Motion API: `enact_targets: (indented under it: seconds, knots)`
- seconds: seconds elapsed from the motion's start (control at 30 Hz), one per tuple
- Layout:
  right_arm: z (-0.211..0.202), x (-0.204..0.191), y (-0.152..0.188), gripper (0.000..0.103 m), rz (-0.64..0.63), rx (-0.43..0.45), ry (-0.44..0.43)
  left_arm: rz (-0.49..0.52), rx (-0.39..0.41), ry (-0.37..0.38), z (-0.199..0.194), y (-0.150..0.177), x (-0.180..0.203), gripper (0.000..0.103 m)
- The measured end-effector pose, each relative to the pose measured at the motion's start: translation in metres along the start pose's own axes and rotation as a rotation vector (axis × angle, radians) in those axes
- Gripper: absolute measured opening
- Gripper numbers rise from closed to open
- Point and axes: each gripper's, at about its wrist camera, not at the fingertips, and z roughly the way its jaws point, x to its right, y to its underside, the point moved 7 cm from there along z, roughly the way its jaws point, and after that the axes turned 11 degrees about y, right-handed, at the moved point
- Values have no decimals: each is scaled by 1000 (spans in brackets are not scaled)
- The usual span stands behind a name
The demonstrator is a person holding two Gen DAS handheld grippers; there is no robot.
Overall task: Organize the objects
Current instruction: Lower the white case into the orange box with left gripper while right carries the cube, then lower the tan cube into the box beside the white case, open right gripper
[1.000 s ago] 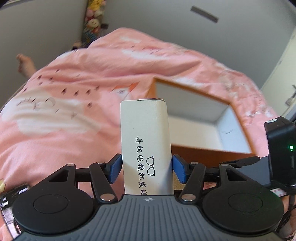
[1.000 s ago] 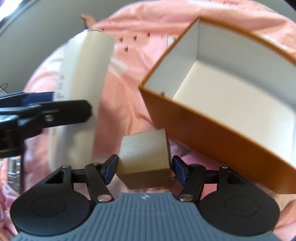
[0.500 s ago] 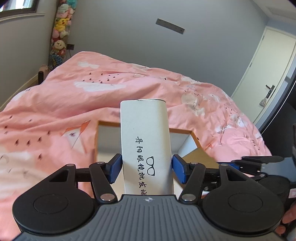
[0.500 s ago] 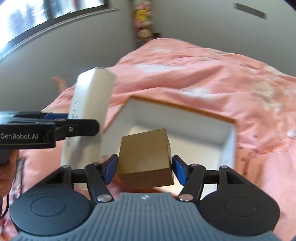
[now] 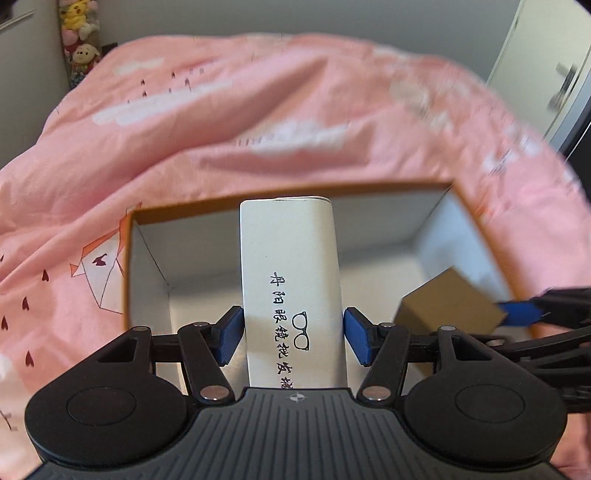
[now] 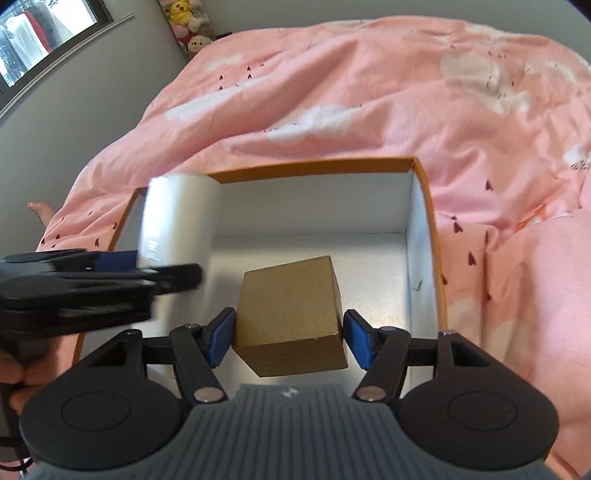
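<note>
Left gripper (image 5: 293, 334) clamped on white case (image 5: 291, 280), blue pads (image 5: 229, 334) pressed on both long sides. Case upright along the fingers, black print and glasses icon facing the camera, far end up at 12 o'clock, level with the far wall of the box. Hung over open orange box (image 5: 127, 258), white inside, nothing on the visible floor. Box sat on pink duvet (image 5: 258, 110). Brown cube (image 5: 448, 304) seen at 3 o'clock of the case, over the right part of the box, pinched by the right gripper's blue pad.

Right gripper (image 6: 290, 338) clamped on cube (image 6: 290, 314), pads (image 6: 221, 336) tight on its left and right faces, cube slightly tilted. Held above box (image 6: 428, 229) interior, roughly mid-floor; contact with the floor not determinable. White case (image 6: 177, 225), blurred, at 10 o'clock of the cube, above the left part of the box, in the left gripper (image 6: 122, 266). Bit of a hand (image 6: 14, 384) at 8 o'clock on that gripper's handle. Plush toys (image 6: 188, 26) at 11 o'clock against the wall, window (image 6: 44, 37) beyond at 10. Bare foot (image 6: 38, 210) at 9 o'clock past the duvet (image 6: 369, 92) edge.
</note>
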Motion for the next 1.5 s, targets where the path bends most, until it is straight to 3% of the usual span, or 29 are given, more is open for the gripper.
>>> enact_targets:
  seconds: [0.3,0.53,0.63,0.7,0.93,1.13,1.5]
  knots:
    - [43,2,1,65,-5,-67,-25,72,-128,-170,45,5,-7,68]
    - [61,1,1,65,4,-95,-36,107,-152,-221,52,6,-8,73]
    - [62,0,2,65,4,-103,-52,130,-115,-260,47,1,-8,76]
    - [61,-1,3,65,2,-102,-51,136,-90,-252,37,-1,-7,81]
    - [63,-17,9,65,-36,-123,-33,88,55,-133,-24,-9,-10,81]
    - [73,-44,10,65,-89,-135,26,-38,166,-147,-69,-4,-45,73]
    - [96,-83,-2,65,-72,-184,26,-154,189,-85,-88,37,-76,62]
